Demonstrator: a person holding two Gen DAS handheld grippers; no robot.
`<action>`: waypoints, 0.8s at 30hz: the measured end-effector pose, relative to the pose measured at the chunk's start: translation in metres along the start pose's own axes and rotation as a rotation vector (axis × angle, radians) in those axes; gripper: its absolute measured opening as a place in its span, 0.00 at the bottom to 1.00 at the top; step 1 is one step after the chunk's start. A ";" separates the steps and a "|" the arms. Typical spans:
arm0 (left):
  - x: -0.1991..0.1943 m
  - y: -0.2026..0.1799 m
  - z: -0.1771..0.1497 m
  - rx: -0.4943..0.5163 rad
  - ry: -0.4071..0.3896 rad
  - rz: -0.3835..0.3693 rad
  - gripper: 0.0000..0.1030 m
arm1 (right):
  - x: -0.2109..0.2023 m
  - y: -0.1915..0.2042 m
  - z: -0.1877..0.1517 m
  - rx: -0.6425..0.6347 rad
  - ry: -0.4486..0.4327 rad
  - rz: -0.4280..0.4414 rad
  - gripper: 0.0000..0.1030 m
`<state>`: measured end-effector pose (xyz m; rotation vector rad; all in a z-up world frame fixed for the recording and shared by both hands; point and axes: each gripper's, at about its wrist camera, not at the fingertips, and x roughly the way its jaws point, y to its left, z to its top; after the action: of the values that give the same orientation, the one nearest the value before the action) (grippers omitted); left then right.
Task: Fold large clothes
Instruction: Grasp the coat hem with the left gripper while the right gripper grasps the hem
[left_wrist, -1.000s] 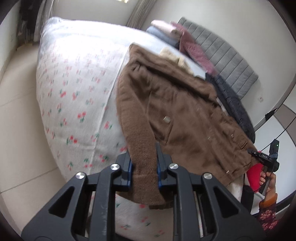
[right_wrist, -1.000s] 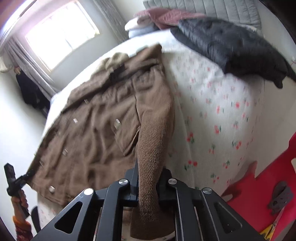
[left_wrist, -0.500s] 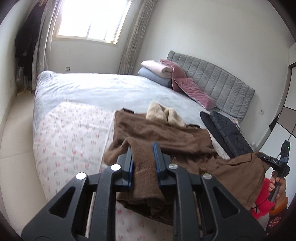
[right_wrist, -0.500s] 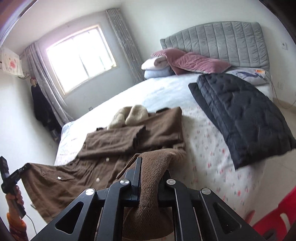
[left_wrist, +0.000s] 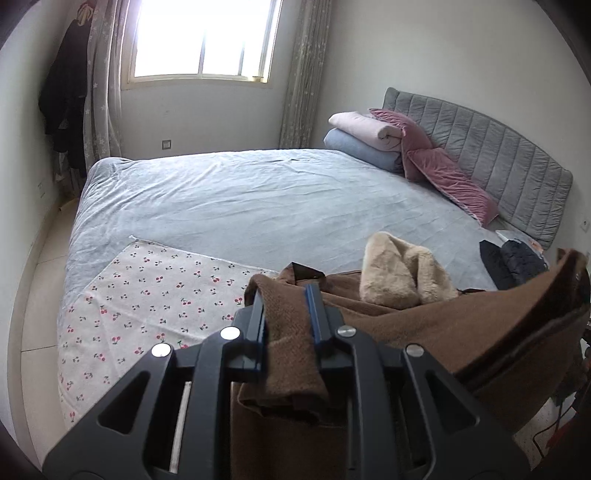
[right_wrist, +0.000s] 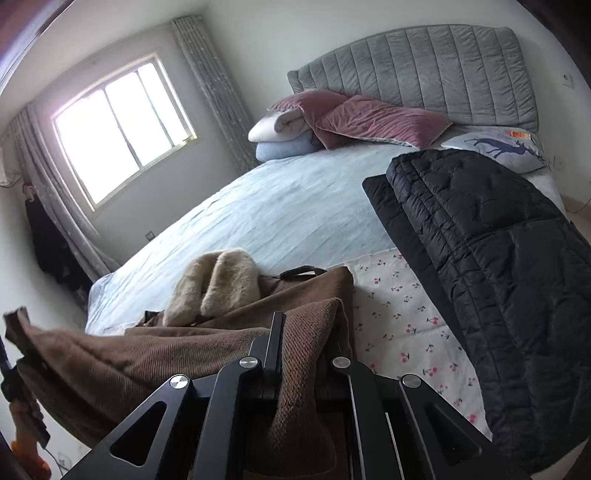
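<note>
Both grippers, left (left_wrist: 286, 314) & right (right_wrist: 301, 339), had fingers clamped on brown coat (left_wrist: 424, 332) hem. Step: folding hem toward fur collar (left_wrist: 399, 273); next needs lowering it evenly onto bed (left_wrist: 258, 199).

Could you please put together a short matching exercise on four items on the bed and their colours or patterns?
Things:
1. coat
2. quilted jacket
3. headboard
4. printed sheet

Colours or patterns:
A. grey, padded in vertical panels
B. white with small red cherries
C. brown with a cream fur collar
D. black

Pairs: 1-C, 2-D, 3-A, 4-B
</note>
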<state>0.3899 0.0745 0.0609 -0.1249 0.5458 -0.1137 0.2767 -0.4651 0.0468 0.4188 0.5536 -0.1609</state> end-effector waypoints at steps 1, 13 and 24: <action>0.014 0.000 -0.001 -0.001 0.014 0.010 0.21 | 0.019 -0.005 0.002 0.011 0.016 -0.003 0.08; 0.136 0.022 -0.060 -0.047 0.245 0.027 0.33 | 0.145 -0.037 -0.023 0.029 0.176 -0.086 0.10; 0.053 0.065 -0.012 0.016 0.107 -0.127 0.77 | 0.061 -0.044 0.006 -0.056 0.063 0.042 0.69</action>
<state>0.4332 0.1305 0.0140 -0.1383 0.6432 -0.2496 0.3190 -0.5100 0.0037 0.3817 0.6100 -0.0921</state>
